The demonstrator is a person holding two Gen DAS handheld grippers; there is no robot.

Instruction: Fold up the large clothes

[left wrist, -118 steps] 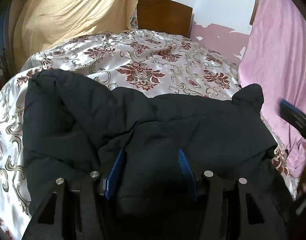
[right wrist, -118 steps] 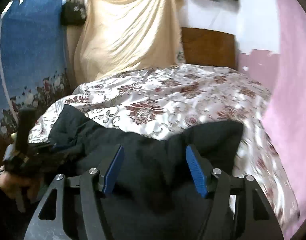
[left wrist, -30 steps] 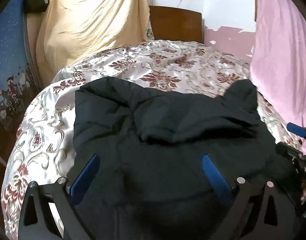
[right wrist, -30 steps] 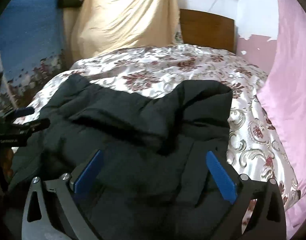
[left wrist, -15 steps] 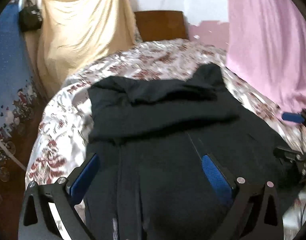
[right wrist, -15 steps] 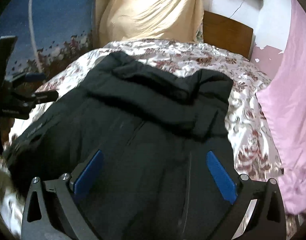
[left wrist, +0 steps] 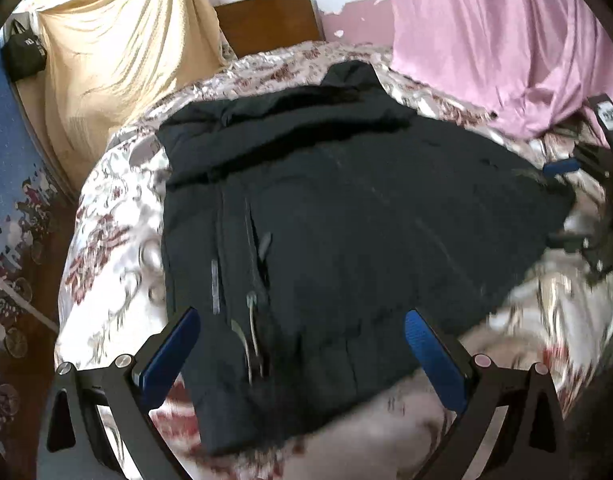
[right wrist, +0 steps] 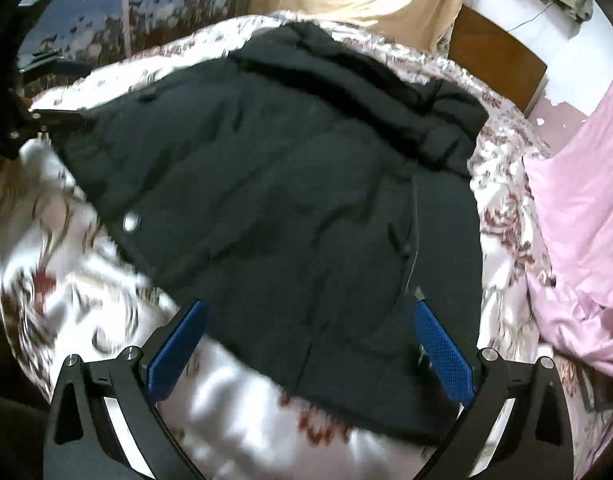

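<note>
At frame bottom, the left gripper (left wrist: 302, 350) held its jaws spread wide, gripping nothing. The black jacket (left wrist: 346, 208) lay flat mid-frame on the floral bed (left wrist: 106, 248). The right gripper (right wrist: 308, 344) likewise gaped wide and empty above the jacket's lower edge.

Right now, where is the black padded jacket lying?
The black padded jacket lies spread on the floral satin bedspread, filling the middle of both wrist views, its collar toward the wooden headboard and the pink cloth on its right.

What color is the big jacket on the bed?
Black, seen best in the left wrist view: the jacket.
</note>
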